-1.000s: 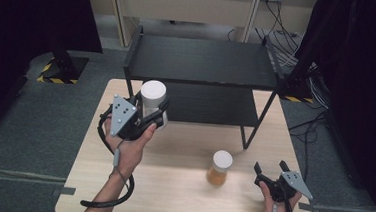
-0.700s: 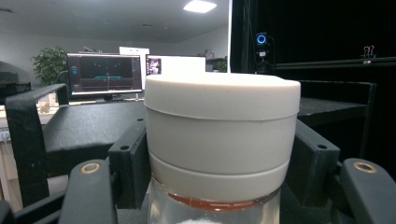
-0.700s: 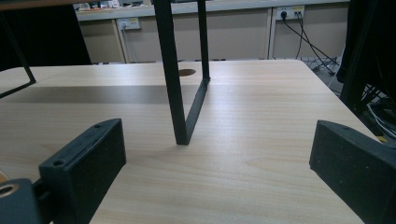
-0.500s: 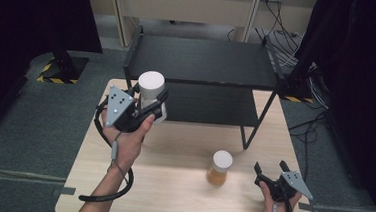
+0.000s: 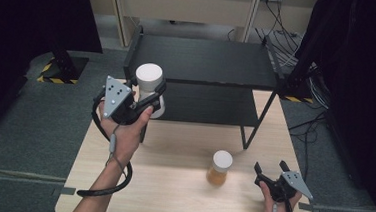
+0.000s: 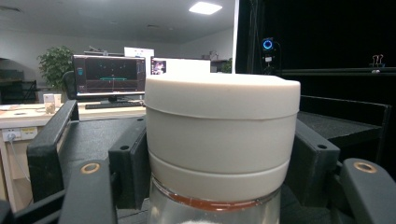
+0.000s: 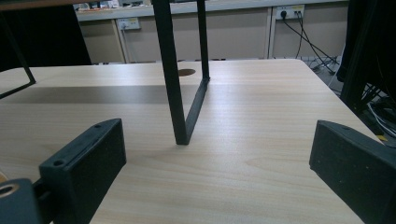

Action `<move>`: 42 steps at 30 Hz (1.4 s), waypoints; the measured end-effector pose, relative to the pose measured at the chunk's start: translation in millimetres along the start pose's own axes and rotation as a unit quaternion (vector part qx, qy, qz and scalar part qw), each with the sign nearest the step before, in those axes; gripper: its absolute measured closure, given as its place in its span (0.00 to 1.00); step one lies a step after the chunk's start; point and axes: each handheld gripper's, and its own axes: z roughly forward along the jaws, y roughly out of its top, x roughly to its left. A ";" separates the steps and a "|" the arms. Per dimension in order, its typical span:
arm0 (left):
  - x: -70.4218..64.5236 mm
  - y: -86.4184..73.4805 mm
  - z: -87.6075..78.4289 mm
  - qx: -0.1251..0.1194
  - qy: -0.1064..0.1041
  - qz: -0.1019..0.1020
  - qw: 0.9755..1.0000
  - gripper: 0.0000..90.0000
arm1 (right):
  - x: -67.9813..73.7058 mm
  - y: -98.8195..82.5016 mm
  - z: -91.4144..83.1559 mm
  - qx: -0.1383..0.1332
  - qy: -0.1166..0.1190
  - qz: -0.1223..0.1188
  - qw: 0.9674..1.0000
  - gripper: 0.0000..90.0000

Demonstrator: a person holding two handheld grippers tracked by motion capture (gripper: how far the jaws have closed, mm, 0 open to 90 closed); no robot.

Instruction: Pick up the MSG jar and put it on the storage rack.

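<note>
A jar with a wide white lid hangs in the air at the front left corner of the black two-level rack, about level with its top shelf. My left gripper is shut on it. In the left gripper view the black pads press on both sides of the jar just under the lid, above the clear glass. A second jar, white-lidded with amber contents, stands on the wooden table. My right gripper rests open at the table's near right, nothing between its jaws.
The rack's thin black leg stands on the table straight ahead of the right gripper. A dark lower shelf lies under the top one. Cables and wall sockets run along the back; grey floor surrounds the table.
The left gripper has lifted the white-lidded jar upward and a little left, toward the rack's top shelf level. The right gripper and the amber jar have stayed put.
</note>
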 end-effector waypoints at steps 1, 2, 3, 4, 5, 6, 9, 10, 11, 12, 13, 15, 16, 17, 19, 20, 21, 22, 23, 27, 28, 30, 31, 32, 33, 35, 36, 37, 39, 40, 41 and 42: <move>0.1 1.1 0.4 0.000 0.000 0.001 1.000 0.38 | 0.0 -0.1 0.0 0.000 0.000 0.000 1.000 0.04; -0.1 2.0 0.8 0.000 0.000 0.001 1.000 0.38 | -0.1 -0.1 0.0 0.000 0.000 0.001 1.000 0.04; -0.2 3.1 1.2 -0.001 0.000 0.002 1.000 0.38 | -0.1 -0.1 0.0 0.000 0.000 0.001 1.000 0.04; -0.3 4.2 1.6 -0.001 0.000 0.003 1.000 0.38 | -0.1 -0.1 0.0 0.000 0.000 0.001 1.000 0.04; -0.5 5.4 2.0 -0.001 0.000 0.003 1.000 0.38 | -0.2 -0.1 0.0 0.000 0.000 0.001 1.000 0.04; -0.6 6.5 2.5 -0.001 0.000 0.003 1.000 0.38 | -0.4 0.0 0.0 0.000 0.000 0.001 1.000 0.04; -1.1 10.1 3.6 -0.003 0.000 0.004 1.000 0.38 | -0.5 0.0 0.0 0.000 0.000 0.002 1.000 0.04; -1.1 11.5 3.9 -0.003 0.000 0.005 1.000 0.38 | -0.4 -0.1 0.0 0.000 0.000 0.001 1.000 0.04; -1.3 12.5 4.2 -0.005 0.000 0.004 1.000 0.38 | -0.3 0.0 0.0 0.000 0.000 0.001 1.000 0.04; -1.3 14.1 4.4 -0.004 0.000 0.005 1.000 0.38 | -0.3 0.0 0.0 0.000 0.000 0.001 1.000 0.05; -1.4 15.2 4.8 -0.005 0.000 0.005 1.000 0.38 | -0.3 -0.1 0.0 0.000 0.000 0.001 1.000 0.05; -1.2 17.6 5.6 -0.006 0.000 0.004 1.000 0.38 | -0.4 0.0 0.0 0.000 0.000 0.001 1.000 0.05; -0.9 18.7 6.0 -0.006 0.000 0.003 1.000 0.38 | -0.4 0.0 0.0 0.000 0.000 0.001 1.000 0.05; -0.7 19.6 6.4 -0.006 0.000 0.002 1.000 0.38 | -0.5 -0.1 0.0 0.000 0.000 0.001 1.000 0.05; -0.8 21.2 7.1 -0.006 0.001 0.002 1.000 0.38 | -0.5 0.0 0.0 0.000 0.000 0.001 1.000 0.05; -0.9 21.9 7.3 -0.006 0.001 0.003 1.000 0.38 | -0.4 0.0 0.0 0.000 0.000 0.001 1.000 0.05; -0.7 22.6 7.7 -0.006 0.000 0.002 1.000 0.38 | -0.4 0.0 0.0 0.000 0.000 0.001 1.000 0.05; -0.6 23.2 8.0 -0.006 0.000 0.002 1.000 0.38 | -0.4 0.1 0.1 0.000 0.000 0.001 1.000 0.05; -0.5 23.9 8.4 -0.005 0.000 0.001 1.000 0.38 | -0.4 0.2 0.1 0.000 0.000 0.001 1.000 0.05; -0.8 26.1 10.2 -0.006 0.001 -0.001 1.000 0.38 | -0.3 0.0 0.0 0.000 0.000 0.001 1.000 0.05; -0.6 27.0 10.5 -0.006 0.001 -0.001 1.000 0.38 | -0.4 0.1 0.0 0.000 0.001 0.001 1.000 0.05; -0.7 28.6 11.4 -0.006 0.002 -0.001 1.000 0.38 | -0.5 0.2 0.1 0.000 0.000 0.002 1.000 0.05; -0.7 29.7 11.8 -0.006 0.002 0.000 1.000 0.38 | -0.6 0.1 0.1 0.000 0.000 0.002 1.000 0.05; -0.7 30.6 12.1 -0.006 0.002 -0.001 1.000 0.38 | -0.6 0.2 0.1 0.000 0.001 0.002 1.000 0.05; -0.6 31.6 12.4 -0.007 0.002 -0.001 1.000 0.38 | -0.6 0.2 0.1 0.000 0.000 0.002 1.000 0.05; -0.4 33.4 13.1 -0.008 0.002 -0.004 1.000 0.38 | -0.6 0.2 0.1 0.000 0.000 0.002 1.000 0.05; -0.4 34.3 13.5 -0.008 0.002 -0.004 1.000 0.38 | -0.6 0.2 0.1 0.000 0.001 0.002 1.000 0.05; -0.6 35.5 13.8 -0.008 0.002 -0.003 1.000 0.38 | -0.5 0.2 0.1 0.000 0.001 0.002 1.000 0.05; -0.9 37.4 14.7 -0.009 0.002 -0.002 1.000 0.38 | -0.6 0.2 0.1 0.000 0.000 0.002 1.000 0.05; -0.9 38.4 15.2 -0.009 0.002 -0.003 1.000 0.38 | -0.6 0.2 0.1 0.000 0.001 0.002 1.000 0.05; -1.1 39.3 15.7 -0.010 0.002 -0.003 1.000 0.38 | -0.7 0.2 0.1 0.000 0.001 0.002 1.000 0.05; -1.0 40.4 16.3 -0.009 0.002 -0.002 1.000 0.38 | -0.7 0.1 0.1 0.000 0.001 0.002 1.000 0.05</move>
